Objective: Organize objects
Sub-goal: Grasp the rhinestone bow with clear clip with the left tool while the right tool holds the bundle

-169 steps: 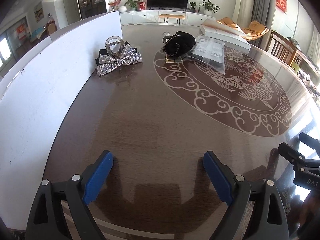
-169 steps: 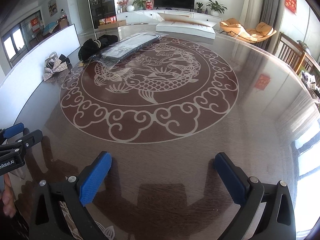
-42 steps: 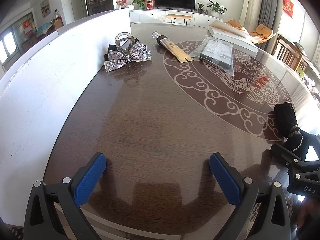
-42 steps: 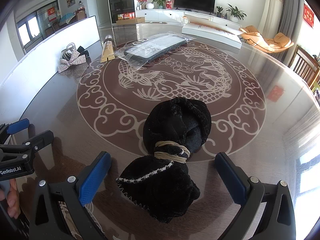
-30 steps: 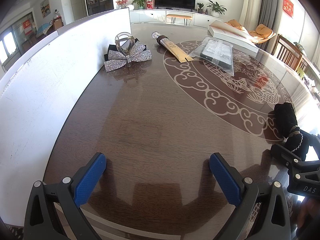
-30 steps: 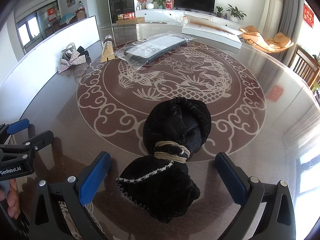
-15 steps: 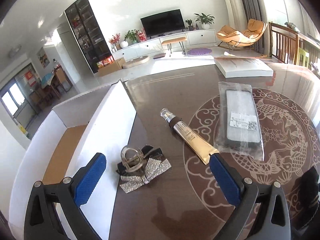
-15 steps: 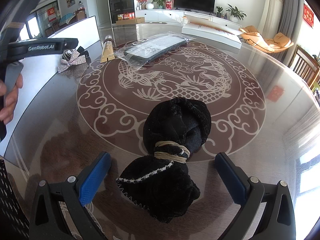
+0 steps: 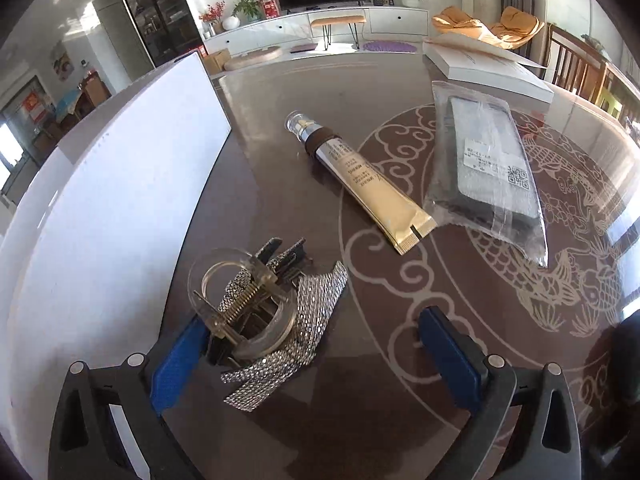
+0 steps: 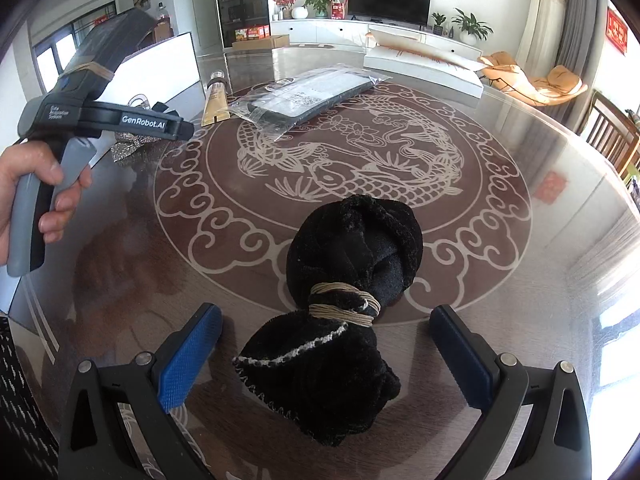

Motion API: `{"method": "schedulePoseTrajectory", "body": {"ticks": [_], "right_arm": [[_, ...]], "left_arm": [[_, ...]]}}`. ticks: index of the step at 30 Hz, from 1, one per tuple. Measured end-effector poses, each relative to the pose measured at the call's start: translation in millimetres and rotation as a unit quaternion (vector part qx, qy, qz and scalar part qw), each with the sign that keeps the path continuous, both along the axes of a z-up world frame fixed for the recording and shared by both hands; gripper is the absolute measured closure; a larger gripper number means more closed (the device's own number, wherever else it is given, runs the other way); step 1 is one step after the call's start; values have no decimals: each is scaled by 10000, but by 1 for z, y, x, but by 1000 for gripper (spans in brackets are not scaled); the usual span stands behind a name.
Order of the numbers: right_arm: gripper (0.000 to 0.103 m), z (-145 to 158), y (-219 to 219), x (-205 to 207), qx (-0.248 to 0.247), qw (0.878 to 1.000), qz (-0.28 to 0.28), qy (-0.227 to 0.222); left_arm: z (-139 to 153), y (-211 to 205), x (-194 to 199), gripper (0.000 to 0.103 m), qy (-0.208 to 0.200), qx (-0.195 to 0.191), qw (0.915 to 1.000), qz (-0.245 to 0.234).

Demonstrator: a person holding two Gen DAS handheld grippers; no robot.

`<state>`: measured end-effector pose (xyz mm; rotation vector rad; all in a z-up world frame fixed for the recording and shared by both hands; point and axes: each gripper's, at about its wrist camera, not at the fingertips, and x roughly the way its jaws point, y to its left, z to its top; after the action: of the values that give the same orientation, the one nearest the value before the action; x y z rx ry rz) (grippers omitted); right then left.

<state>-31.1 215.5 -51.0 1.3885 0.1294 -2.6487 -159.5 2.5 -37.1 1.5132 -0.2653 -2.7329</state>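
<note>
both tongs spread; left tongs over hair clip.

— What's on the counter?
— A black pouch, a gold tube, a bagged dark case, a rhinestone bow clip and a white box.

Each hand-held gripper has black arms, silver screws and bumpy blue pads. The left hand-held gripper has a gray handle, a tan band at 12 o'clock, and white "GenRobot.AI" letters. A bare hand wraps it.
</note>
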Motion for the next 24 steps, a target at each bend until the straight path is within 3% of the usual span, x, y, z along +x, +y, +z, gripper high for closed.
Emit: {"method": "schedulePoseTrajectory", "body": {"ticks": [4, 8, 11, 18, 24], "right_arm": [[0, 1, 0, 0, 16, 10000, -21, 30], [0, 1, -1, -2, 70, 9999, -66, 28], [0, 1, -1, -2, 91, 9999, -90, 52], [0, 0, -2, -3, 79, 9999, -108, 43], [0, -1, -2, -2, 97, 9999, -118, 58]], "left_arm": [[2, 10, 59, 0, 201, 338, 9992, -16], [0, 17, 81, 0, 556, 154, 9983, -79], [-2, 15, 74, 0, 610, -9, 9981, 18], [-9, -6, 55, 0, 212, 740, 9968, 215], [-12, -5, 51, 0, 240, 763, 9964, 264]]}}
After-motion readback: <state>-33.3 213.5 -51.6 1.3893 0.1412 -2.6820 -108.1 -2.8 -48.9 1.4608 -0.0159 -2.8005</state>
